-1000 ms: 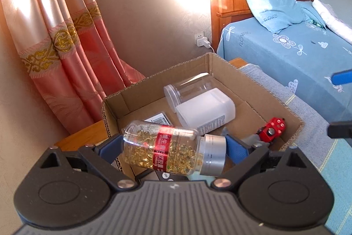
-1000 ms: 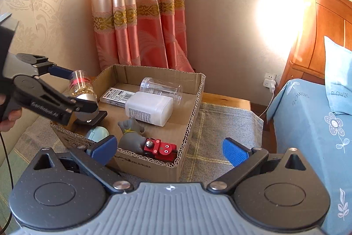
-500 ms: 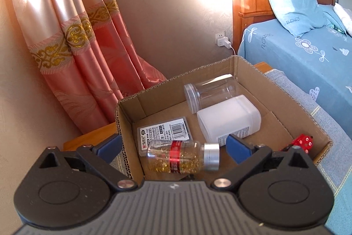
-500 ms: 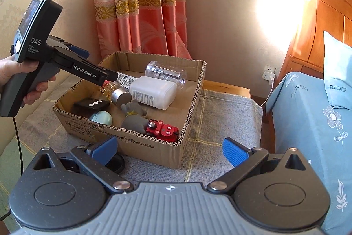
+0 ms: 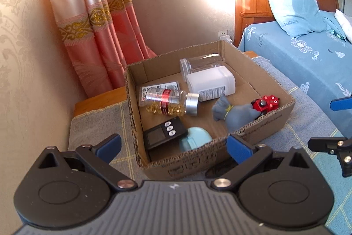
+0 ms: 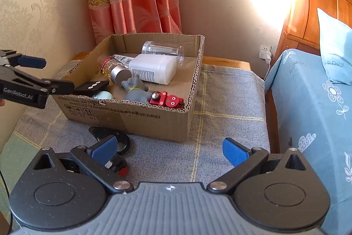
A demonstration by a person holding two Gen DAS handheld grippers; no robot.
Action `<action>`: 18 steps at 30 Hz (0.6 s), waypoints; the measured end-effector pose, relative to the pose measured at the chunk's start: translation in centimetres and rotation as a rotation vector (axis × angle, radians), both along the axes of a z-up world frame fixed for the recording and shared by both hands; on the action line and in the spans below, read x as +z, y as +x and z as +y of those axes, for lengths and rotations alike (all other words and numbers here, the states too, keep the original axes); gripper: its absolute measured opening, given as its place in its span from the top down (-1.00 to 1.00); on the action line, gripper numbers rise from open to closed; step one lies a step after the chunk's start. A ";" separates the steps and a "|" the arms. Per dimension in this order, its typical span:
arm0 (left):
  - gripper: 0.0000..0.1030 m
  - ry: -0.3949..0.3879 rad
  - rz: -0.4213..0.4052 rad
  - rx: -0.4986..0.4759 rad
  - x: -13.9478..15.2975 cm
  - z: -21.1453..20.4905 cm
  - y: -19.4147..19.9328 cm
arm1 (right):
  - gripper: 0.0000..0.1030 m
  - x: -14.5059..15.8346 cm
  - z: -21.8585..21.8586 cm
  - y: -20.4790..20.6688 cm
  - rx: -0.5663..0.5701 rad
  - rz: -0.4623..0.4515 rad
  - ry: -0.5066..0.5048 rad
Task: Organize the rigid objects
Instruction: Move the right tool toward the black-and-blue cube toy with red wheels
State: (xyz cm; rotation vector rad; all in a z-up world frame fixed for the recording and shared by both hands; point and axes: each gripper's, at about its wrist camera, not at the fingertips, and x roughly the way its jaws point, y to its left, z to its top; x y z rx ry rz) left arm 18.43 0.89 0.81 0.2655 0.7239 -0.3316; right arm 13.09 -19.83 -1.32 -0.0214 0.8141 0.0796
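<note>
A cardboard box point(image 5: 261, 131) point(image 6: 136, 118) stands on a grey checked cloth. In it lies a clear bottle of yellow capsules with a red band and silver cap point(image 5: 169, 101) point(image 6: 112, 68), next to a white plastic container point(image 5: 211, 83) point(image 6: 154, 68), a clear jar point(image 5: 201, 63), a grey figure point(image 5: 235, 113), a red toy point(image 5: 266, 102) point(image 6: 167, 99), a black device point(image 5: 164, 133) and a pale blue object point(image 5: 194, 138). My left gripper point(image 5: 173, 145) is open and empty, near the box's front left. My right gripper point(image 6: 168, 148) is open and empty, before the box.
A black round item with a small red-wheeled piece point(image 6: 114, 147) lies on the cloth in front of the box, by my right gripper's left finger. A blue bed point(image 6: 308, 102) with a pillow is on the right. Pink curtains point(image 5: 99, 36) hang behind.
My left gripper let go of the capsule bottle, which now lies in the box, and pulled back and up, open. My right gripper moved nearer the cloth in front of the box.
</note>
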 end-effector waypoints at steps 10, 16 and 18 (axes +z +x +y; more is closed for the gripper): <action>-0.99 -0.107 0.045 0.281 -3.3 3.0 -4.4 | -1.00 -1.2 1.2 -0.4 0.008 0.039 0.005; -0.99 -0.050 0.059 0.329 -4.7 3.6 -4.9 | -1.00 -2.1 3.9 0.5 0.069 0.059 -0.023; -0.99 -0.046 0.056 0.331 -4.8 3.7 -5.2 | -1.00 -2.6 4.9 0.9 0.090 0.069 -0.022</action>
